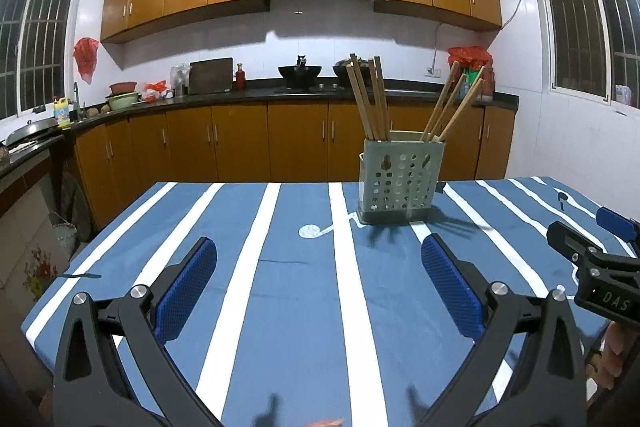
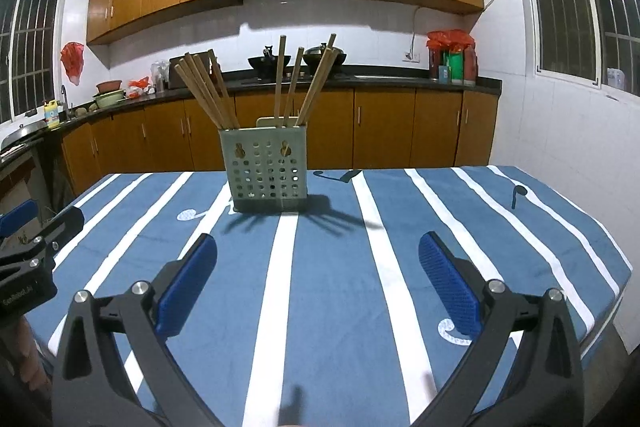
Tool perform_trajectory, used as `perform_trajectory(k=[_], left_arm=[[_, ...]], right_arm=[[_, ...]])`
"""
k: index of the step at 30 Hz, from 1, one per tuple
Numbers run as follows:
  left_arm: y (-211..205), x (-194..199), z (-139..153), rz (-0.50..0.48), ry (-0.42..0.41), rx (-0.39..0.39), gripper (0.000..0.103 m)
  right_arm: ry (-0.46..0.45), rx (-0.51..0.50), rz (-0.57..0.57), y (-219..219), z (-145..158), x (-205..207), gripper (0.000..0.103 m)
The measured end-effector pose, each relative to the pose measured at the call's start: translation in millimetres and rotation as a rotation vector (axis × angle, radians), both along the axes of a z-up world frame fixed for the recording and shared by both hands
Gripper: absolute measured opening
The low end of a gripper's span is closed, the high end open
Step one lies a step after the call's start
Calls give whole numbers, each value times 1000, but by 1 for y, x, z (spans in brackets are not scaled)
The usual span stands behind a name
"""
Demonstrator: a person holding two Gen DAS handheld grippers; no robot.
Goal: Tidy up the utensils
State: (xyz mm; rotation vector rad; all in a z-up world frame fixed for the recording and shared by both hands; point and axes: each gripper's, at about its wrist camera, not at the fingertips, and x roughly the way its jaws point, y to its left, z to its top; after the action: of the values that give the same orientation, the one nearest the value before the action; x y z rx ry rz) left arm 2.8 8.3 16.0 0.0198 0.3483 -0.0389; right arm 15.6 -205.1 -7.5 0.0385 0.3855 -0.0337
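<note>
Left wrist view: chopsticks (image 1: 370, 99) are seen standing in two leaning bunches in the holder (image 1: 400, 181) toward the table's far edge, ahead-right of the left gripper (image 1: 318, 291), held wide and empty.

Right wrist view: holder lies ahead-left of the right gripper (image 2: 318, 289), likewise wide, level, possibly nearer.

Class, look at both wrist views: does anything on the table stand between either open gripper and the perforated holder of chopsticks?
Nothing visible does. Only bare blue-and-white striped tablecloth lies between the right gripper, the left gripper and the grey-green perforated plastic holder of wooden chopsticks.
</note>
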Motion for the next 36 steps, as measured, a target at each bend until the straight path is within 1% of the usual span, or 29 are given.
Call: perform_trajectory(k=[13, 36], left_arm=[[-3, -2, -7, -7, 33, -15, 101], [-6, -1, -7, -7, 33, -17, 101]], right_arm=[[16, 9, 1, 2, -4, 2, 99], [17, 11, 2, 0, -5, 1, 99]])
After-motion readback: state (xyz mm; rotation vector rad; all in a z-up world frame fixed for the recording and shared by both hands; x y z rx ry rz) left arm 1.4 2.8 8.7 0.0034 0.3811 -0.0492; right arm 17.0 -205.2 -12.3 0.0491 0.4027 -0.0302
